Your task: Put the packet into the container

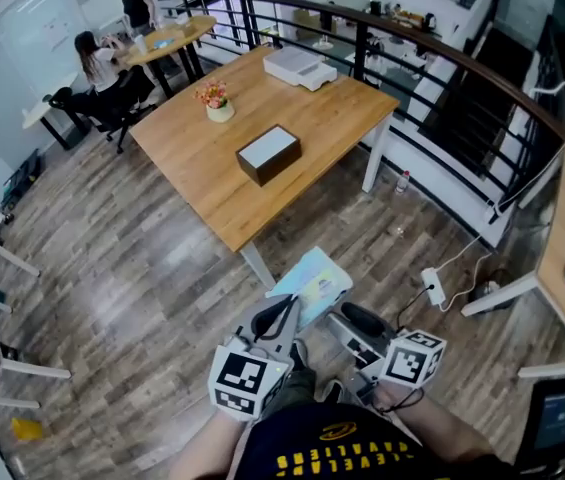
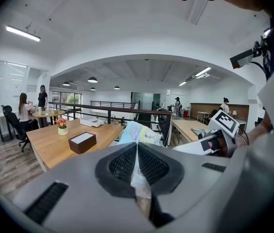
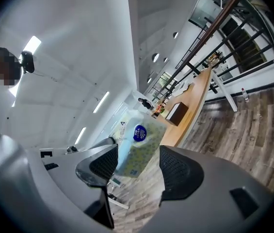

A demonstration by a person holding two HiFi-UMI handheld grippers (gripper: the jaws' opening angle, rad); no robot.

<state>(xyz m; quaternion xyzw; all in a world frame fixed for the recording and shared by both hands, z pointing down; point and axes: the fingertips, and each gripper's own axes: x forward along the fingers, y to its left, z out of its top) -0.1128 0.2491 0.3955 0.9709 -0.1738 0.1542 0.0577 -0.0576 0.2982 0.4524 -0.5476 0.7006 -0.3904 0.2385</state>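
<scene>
- Head view: packet [image 1: 314, 283] pinched along one thin edge by the left gripper [image 1: 284, 313], up in the air over the floor, well apart from the container [image 1: 269, 154] on the table [image 1: 212, 193]. Likely to sag or slip free during the carry. Right gripper [image 1: 354, 330] just beside it, empty.
- Left gripper view: jaws closed on the packet's edge. Depth of the bite hard to judge, with most of the wrapper hidden behind the pads [image 2: 152, 165].
- Right gripper view: jaws spread wide, nothing between them, packet beyond the tips. Risk of knocking it loose with a careless swing. Container tiny and far off.
</scene>
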